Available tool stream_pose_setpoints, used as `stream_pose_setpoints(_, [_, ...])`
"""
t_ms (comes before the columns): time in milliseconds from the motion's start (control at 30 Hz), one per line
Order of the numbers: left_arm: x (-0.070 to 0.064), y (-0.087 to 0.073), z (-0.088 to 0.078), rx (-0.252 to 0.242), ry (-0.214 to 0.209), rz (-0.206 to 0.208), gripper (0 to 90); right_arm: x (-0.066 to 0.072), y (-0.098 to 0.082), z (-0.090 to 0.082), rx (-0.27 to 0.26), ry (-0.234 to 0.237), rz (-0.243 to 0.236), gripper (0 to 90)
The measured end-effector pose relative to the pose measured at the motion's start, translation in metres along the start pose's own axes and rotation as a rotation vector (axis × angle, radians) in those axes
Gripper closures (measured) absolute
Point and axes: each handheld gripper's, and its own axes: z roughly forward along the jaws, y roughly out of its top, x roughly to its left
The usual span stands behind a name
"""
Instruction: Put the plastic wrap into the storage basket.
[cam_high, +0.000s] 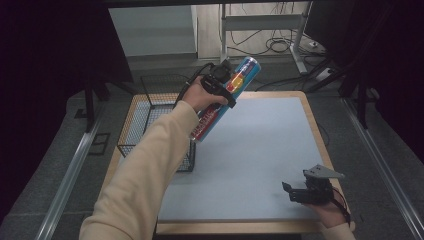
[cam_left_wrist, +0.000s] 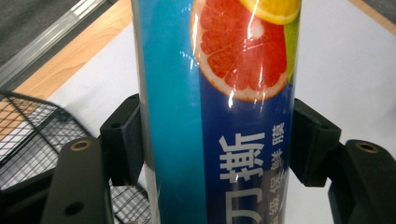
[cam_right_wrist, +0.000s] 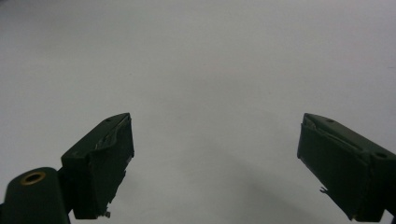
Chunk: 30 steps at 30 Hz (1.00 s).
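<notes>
Left claw (cam_high: 226, 82) clamped on blue tube (cam_high: 227, 97), tilted above wire basket (cam_high: 135, 131); right claw (cam_high: 295, 192) wide, well right of basket.

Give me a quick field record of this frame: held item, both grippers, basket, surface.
held item: blue tube with citrus print, tilted, lifted off the table
left gripper: shut on the tube's middle, above the basket's right edge
right gripper: open, nothing between jaws, near table's front right
wire basket: black, at table's left side
surface: grey mat on wooden table

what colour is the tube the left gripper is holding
The tall cylindrical tube is blue, with a red grapefruit slice; clearest in the left gripper view.
</notes>
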Motion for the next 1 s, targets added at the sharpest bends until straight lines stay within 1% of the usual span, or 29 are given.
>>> stream_pose_setpoints(67, [0.006,-0.003,-0.001,0.005,0.013,-0.001,32.1,-0.001,0.000,0.000,-0.002,-0.002,0.003,10.7])
stream_pose_setpoints(100, [0.012,-0.007,-0.001,0.007,0.017,-0.015,32.1,-0.002,0.000,-0.001,-0.004,-0.001,0.006,10.7])
stream_pose_setpoints(133, [0.012,-0.007,-0.001,0.007,0.017,-0.015,32.1,-0.002,0.000,-0.001,-0.004,-0.001,0.006,10.7])
stream_pose_setpoints(167, [0.016,-0.010,-0.001,0.002,0.019,-0.031,32.1,-0.002,0.000,-0.001,-0.006,-0.002,0.008,10.7])
stream_pose_setpoints(200, [0.019,-0.012,-0.002,0.007,0.020,-0.031,32.1,-0.002,0.000,-0.002,-0.010,-0.005,0.007,10.7])
stream_pose_setpoints(233, [0.023,-0.015,-0.002,0.007,0.031,-0.034,32.1,-0.002,0.000,-0.002,-0.012,-0.008,0.004,10.7])
stream_pose_setpoints(267, [0.023,-0.015,-0.002,0.007,0.031,-0.034,32.1,-0.002,0.000,-0.002,-0.010,-0.009,0.005,10.7])
stream_pose_setpoints(300, [0.028,-0.020,-0.003,0.010,0.046,-0.041,32.1,-0.002,0.000,-0.002,-0.009,-0.008,0.005,10.7])
stream_pose_setpoints(333, [0.030,-0.022,-0.003,0.006,0.046,-0.051,32.1,-0.002,0.000,-0.002,-0.006,-0.006,0.006,10.7])
stream_pose_setpoints(367, [0.030,-0.022,-0.003,0.006,0.046,-0.051,32.1,-0.002,0.000,-0.002,-0.006,-0.006,0.006,10.7])
stream_pose_setpoints(433, [0.036,-0.029,-0.004,0.000,0.049,-0.071,32.1,-0.002,0.001,-0.001,-0.006,-0.007,0.000,10.7])
stream_pose_setpoints(467, [0.038,-0.031,-0.004,0.005,0.054,-0.071,32.1,-0.002,0.001,-0.001,-0.007,-0.006,-0.001,10.7])
stream_pose_setpoints(500, [0.040,-0.033,-0.003,0.004,0.055,-0.079,32.1,-0.002,0.000,-0.001,-0.006,-0.006,0.002,10.7])
stream_pose_setpoints(667, [0.045,-0.040,-0.003,0.011,0.068,-0.087,32.1,-0.002,0.000,-0.001,-0.007,-0.008,0.004,10.7])
stream_pose_setpoints(800, [0.051,-0.047,-0.001,0.017,0.073,-0.097,32.1,-0.001,0.000,-0.001,-0.001,-0.009,-0.004,10.7])
stream_pose_setpoints(1000, [0.058,-0.053,0.000,0.023,0.083,-0.106,32.1,-0.001,0.000,-0.001,0.000,-0.012,-0.004,10.7])
